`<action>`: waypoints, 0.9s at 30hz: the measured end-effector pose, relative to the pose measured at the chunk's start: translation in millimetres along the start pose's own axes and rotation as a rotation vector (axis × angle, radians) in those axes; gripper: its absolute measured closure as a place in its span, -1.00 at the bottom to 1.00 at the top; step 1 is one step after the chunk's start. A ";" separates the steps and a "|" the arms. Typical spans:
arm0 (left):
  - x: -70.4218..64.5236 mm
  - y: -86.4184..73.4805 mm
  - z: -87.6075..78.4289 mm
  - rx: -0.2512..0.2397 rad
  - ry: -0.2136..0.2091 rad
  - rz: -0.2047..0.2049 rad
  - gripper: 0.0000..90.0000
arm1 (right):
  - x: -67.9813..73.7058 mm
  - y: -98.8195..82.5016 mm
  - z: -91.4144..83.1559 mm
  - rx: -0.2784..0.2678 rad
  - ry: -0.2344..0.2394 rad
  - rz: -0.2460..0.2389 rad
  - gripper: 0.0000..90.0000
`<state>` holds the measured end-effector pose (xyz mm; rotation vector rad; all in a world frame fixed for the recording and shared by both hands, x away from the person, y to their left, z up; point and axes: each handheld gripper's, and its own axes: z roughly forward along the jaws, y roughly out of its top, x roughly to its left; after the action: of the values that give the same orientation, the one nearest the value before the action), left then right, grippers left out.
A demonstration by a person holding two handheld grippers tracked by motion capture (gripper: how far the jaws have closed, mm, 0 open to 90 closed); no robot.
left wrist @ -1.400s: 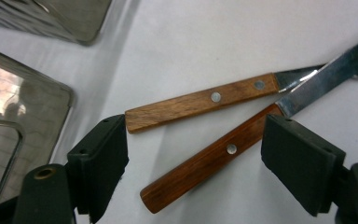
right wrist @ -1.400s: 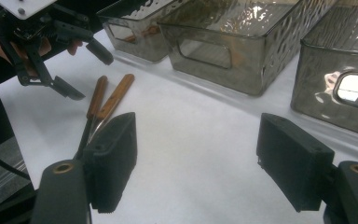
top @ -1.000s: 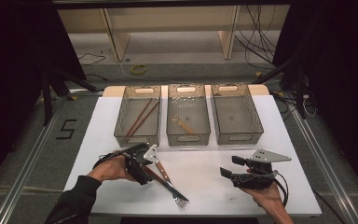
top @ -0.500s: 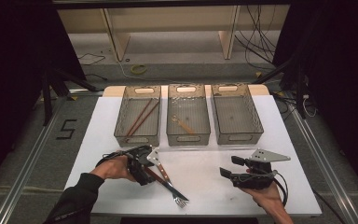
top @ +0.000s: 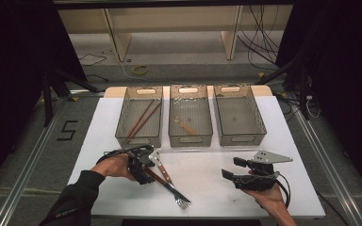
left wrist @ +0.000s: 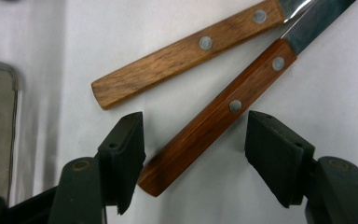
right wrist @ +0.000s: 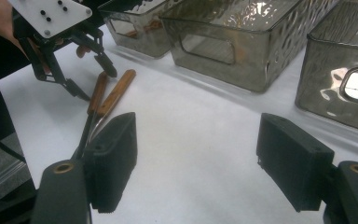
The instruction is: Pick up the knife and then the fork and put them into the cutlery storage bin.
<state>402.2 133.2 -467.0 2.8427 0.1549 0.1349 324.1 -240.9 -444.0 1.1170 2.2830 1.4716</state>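
Two wooden-handled utensils lie crossed on the white table (top: 207, 188). One ends in fork tines (top: 184, 203). My left gripper (top: 150, 170) is low over their handle ends. In the left gripper view it (left wrist: 196, 123) is open, its jaws standing either side of the reddish handle (left wrist: 214, 126) without touching it. The paler handle (left wrist: 182, 56) lies just beyond the jaws. My right gripper (top: 232, 168) is open and empty at the front right. Between its jaws (right wrist: 198, 135) is bare table, with the left gripper (right wrist: 95, 83) and the two handles (right wrist: 114, 95) farther off.
Three clear bins stand in a row at the back. The left bin (top: 122, 129) holds brown chopsticks (top: 141, 120). The middle bin (top: 191, 140) holds a small wooden piece (top: 185, 125). The right bin (top: 259, 127) looks empty. The table's front edge is close behind both hands.
My left gripper has edged slightly right and closer over the handle ends. The right gripper and the utensils have stayed put.
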 end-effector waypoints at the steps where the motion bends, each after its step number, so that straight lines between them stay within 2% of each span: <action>1: 0.5 -0.2 -0.1 0.002 -0.005 0.002 -0.14 | 0.2 0.1 0.2 0.001 0.001 0.002 -0.34; 5: 2.3 -0.4 0.1 0.004 -0.027 0.004 -0.08 | 0.5 0.0 0.7 0.005 0.002 0.000 -0.34; 12: 1.2 1.1 -0.8 0.014 -0.057 0.025 0.17 | 0.0 -0.1 0.6 0.004 0.001 0.002 -0.34; 21: -4.1 0.8 -2.0 0.005 -0.067 0.106 0.46 | 0.4 0.0 1.3 0.010 0.004 0.000 -0.34; 27: -7.7 1.8 -2.3 0.010 -0.073 0.144 0.60 | 0.3 0.0 1.1 0.009 0.004 0.000 -0.34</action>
<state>394.5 131.2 -464.8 2.8626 -0.0655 0.0605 324.5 -239.9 -444.5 1.1174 2.2941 1.4669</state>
